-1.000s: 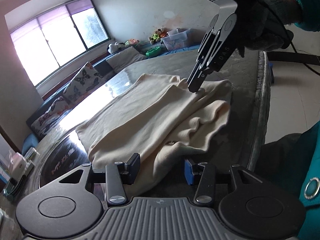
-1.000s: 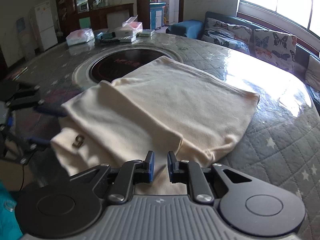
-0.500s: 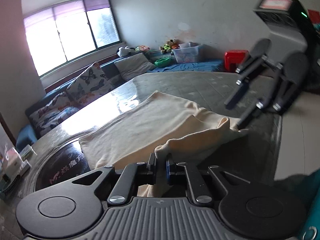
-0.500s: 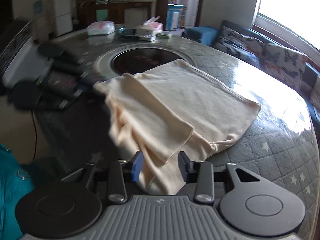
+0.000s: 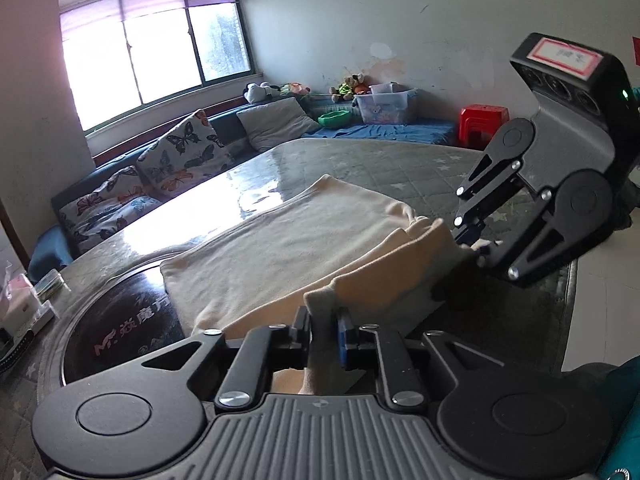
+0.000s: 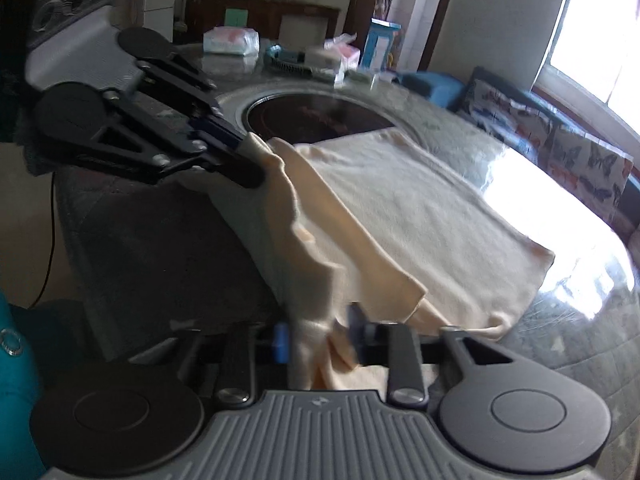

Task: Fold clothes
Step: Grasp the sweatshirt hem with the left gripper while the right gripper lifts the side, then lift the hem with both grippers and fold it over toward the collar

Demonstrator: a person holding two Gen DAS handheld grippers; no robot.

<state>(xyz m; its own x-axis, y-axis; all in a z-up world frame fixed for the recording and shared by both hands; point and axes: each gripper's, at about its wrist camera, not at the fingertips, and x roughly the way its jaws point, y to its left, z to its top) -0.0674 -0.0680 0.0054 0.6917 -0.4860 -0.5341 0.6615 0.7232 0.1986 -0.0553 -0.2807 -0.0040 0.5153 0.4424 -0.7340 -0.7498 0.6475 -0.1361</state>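
Observation:
A cream garment (image 5: 288, 248) lies partly folded on the round quilted table (image 5: 400, 168); it also shows in the right wrist view (image 6: 420, 216). My left gripper (image 5: 325, 332) is shut on the garment's near corner and holds it off the table. My right gripper (image 6: 318, 340) grips the other near corner, its jaws closed on a bunch of cloth. Each gripper shows in the other's view: the right one (image 5: 476, 246) at the right, the left one (image 6: 250, 152) at the upper left. The near edge hangs stretched between them.
A dark round inset (image 5: 120, 336) sits in the table's middle, partly under the garment. Tissue packs and boxes (image 6: 312, 60) stand at the table's far side. A sofa with butterfly cushions (image 5: 160, 172) runs under the window. A red stool (image 5: 482, 120) stands by the wall.
The left gripper went from open to shut on the garment's corner. Both grippers have lifted the near edge off the table and pulled it taut between them.

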